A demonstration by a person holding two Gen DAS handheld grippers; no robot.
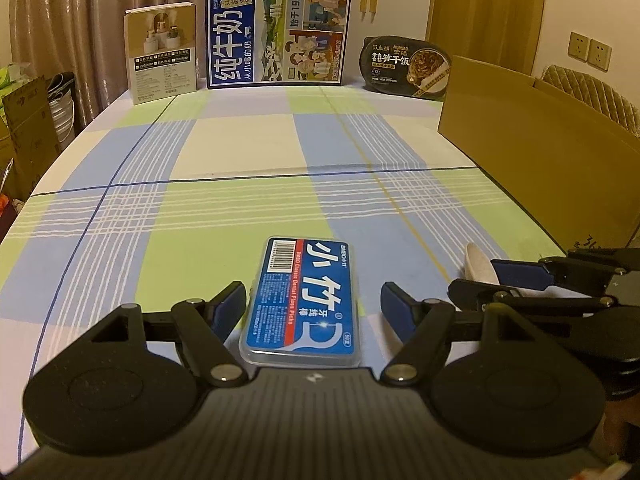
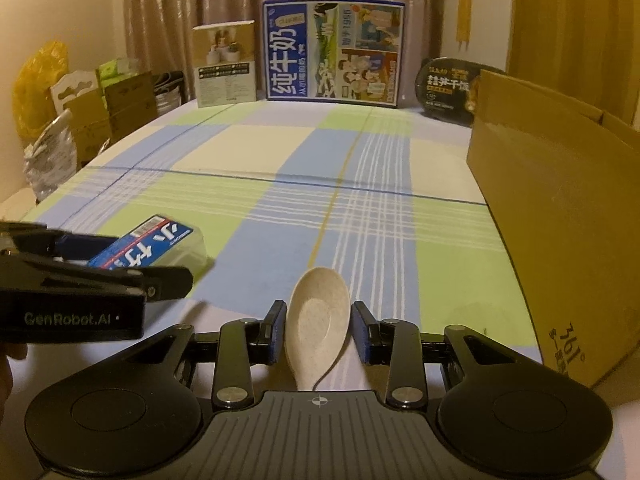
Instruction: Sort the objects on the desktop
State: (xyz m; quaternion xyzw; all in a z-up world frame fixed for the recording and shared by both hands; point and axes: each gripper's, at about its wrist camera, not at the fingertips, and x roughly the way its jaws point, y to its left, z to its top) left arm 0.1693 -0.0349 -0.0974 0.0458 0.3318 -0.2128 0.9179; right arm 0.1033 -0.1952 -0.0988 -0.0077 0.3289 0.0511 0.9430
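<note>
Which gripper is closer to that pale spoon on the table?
The right. The right gripper has the spoon between its fingers. The left gripper sits off to the spoon's left, straddling the blue floss pick box.

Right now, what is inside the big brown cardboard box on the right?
Only the outer wall and open top flaps of the brown cardboard box show in either wrist view. Its inside is hidden behind that wall, so any contents cannot be seen.
</note>
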